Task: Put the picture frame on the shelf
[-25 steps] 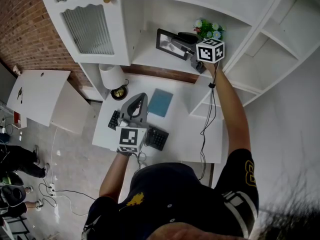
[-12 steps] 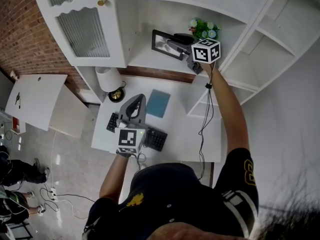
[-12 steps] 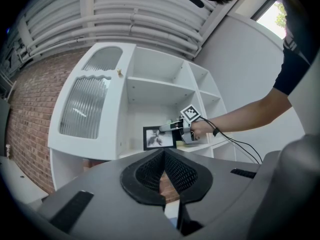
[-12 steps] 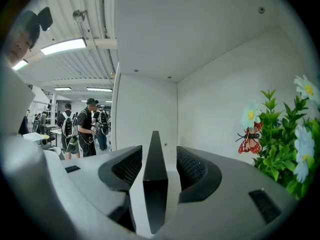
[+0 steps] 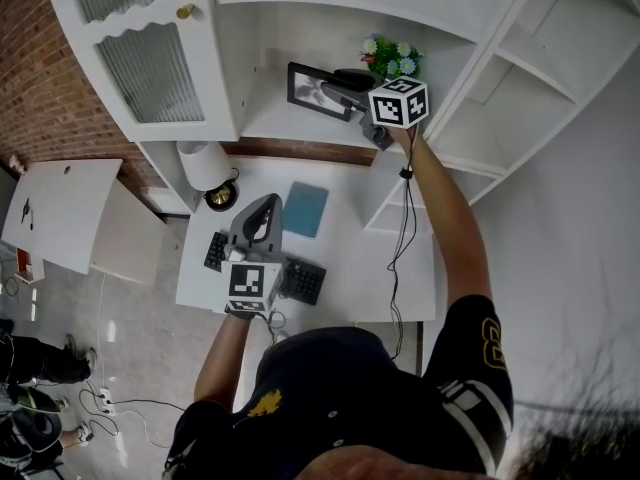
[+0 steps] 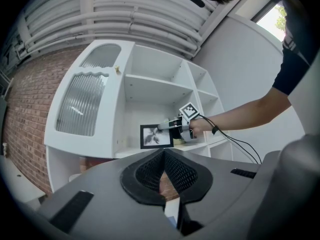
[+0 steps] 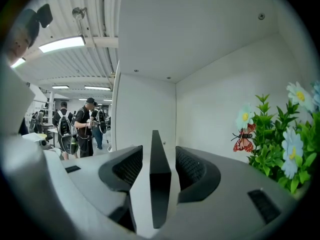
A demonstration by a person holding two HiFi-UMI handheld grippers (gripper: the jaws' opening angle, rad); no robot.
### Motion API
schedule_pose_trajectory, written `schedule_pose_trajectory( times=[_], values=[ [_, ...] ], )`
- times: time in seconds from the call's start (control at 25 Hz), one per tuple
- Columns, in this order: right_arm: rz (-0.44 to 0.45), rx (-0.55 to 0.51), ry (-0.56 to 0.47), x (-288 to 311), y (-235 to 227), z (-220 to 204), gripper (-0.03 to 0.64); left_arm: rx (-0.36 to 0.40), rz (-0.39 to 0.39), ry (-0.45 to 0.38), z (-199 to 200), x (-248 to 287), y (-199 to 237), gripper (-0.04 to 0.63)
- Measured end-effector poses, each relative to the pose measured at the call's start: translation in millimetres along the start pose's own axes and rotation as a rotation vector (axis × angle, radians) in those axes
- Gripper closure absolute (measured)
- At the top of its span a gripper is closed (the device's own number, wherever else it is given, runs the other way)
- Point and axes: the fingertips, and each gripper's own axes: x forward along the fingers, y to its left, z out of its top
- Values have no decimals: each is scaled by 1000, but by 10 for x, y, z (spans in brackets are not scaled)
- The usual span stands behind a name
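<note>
**Picture frame (image 5: pixel 318 92) stands in the white shelf (image 5: pixel 268 120), upper centre of the head view, with your right gripper (image 5: pixel 336 90) around it.**

Your right gripper's jaws are spread to either side of the frame. In the right gripper view the frame shows edge-on between them, with a slim gap visible on each side. The frame stands upright and its lower edge appears to rest on the compartment floor. The same compartment also holds a green plant with pale flowers (image 5: pixel 390 58), just right of the frame. Lower in the head view, left of centre, your left gripper (image 5: pixel 268 201) hangs over the white desk (image 5: pixel 355 258) with its jaws closed together on nothing. A dark keyboard (image 5: pixel 305 280) lies under it, a blue notebook (image 5: pixel 305 210) lies just to its right, and a white lamp (image 5: pixel 205 164) stands at the desk's upper left corner.
</note>
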Motion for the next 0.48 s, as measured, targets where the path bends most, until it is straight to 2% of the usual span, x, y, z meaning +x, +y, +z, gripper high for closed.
schedule_pose_trajectory(
  times=[0.48],
  values=[
    [-43,13,-7,-149,-45,-27,422,-3,-34,-13,31,36,-91,577]
  ],
)
